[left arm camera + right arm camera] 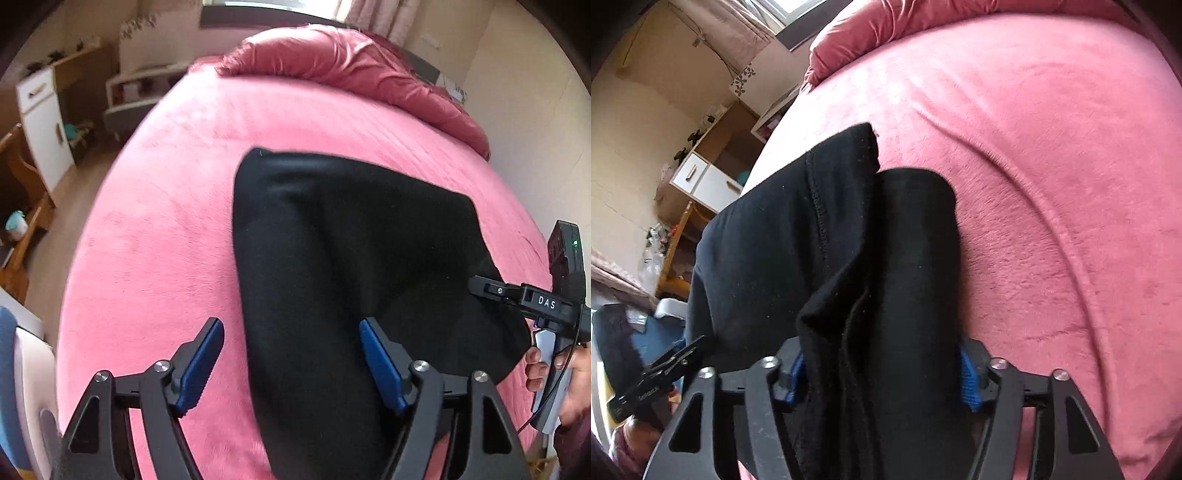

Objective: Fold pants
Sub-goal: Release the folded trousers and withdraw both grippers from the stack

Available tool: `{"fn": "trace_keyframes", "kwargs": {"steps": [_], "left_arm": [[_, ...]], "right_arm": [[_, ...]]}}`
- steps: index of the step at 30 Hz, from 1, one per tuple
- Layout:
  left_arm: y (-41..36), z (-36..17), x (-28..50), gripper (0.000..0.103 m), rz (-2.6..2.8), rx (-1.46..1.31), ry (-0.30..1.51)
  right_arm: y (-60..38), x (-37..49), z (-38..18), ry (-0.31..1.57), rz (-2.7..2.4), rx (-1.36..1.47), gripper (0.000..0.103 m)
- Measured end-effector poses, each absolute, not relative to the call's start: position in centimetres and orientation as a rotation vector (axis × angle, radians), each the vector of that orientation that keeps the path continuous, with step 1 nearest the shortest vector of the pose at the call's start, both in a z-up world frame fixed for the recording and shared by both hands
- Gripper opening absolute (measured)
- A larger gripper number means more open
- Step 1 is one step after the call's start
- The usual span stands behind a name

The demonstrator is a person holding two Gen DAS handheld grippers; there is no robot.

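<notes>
Blue pads of my left gripper sit nearest the lens, spread wide with black cloth running between them; nothing pinched, and I can't tell whether the pads touch the fabric.

Right gripper: pads spread about a thick bunch of the pants, cloth filling the gap. Reads as a hold on that bunch, several layers deep.

Pants lie across the pink bed cover, black, one stitched edge turned up in the right wrist view. Fabric rises toward the right gripper, so that end looks lifted while the far end rests on the cover.

Step, as I judge it: mid-fold, right side carrying an end, left side free and poised over the other edge.

Next move calls for closing the left pads on the near edge at matching height, then drawing both ends level so layers stack without twisting.

Around: rumpled pink duvet at the head of the bed, well apart. White cabinet and wooden furniture off the bed's left side. Nothing lies in the fold path; the bunched, uneven grip is the main risk.
</notes>
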State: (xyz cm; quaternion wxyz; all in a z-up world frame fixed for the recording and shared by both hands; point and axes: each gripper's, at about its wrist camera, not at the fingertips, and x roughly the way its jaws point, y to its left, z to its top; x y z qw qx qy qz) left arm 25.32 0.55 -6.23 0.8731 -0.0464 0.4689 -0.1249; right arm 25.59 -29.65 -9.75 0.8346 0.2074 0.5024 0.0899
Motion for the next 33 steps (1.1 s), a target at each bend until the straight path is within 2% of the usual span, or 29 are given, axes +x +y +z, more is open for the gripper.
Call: {"fn": "trace_keyframes", "kwargs": {"steps": [15,33], "left_arm": [[1.6,-1.8,13.7,0.077,-0.099,-0.075,0.778],[1.4,-0.8,5.3,0.077,-0.042,-0.080,0.745]], "right_arm": [[-26.3,13.9,-1.8,0.852,-0.028,0.158,0.077],[-19.7,5.5,-1.7,0.802,-0.078,0.012,0.081]]}}
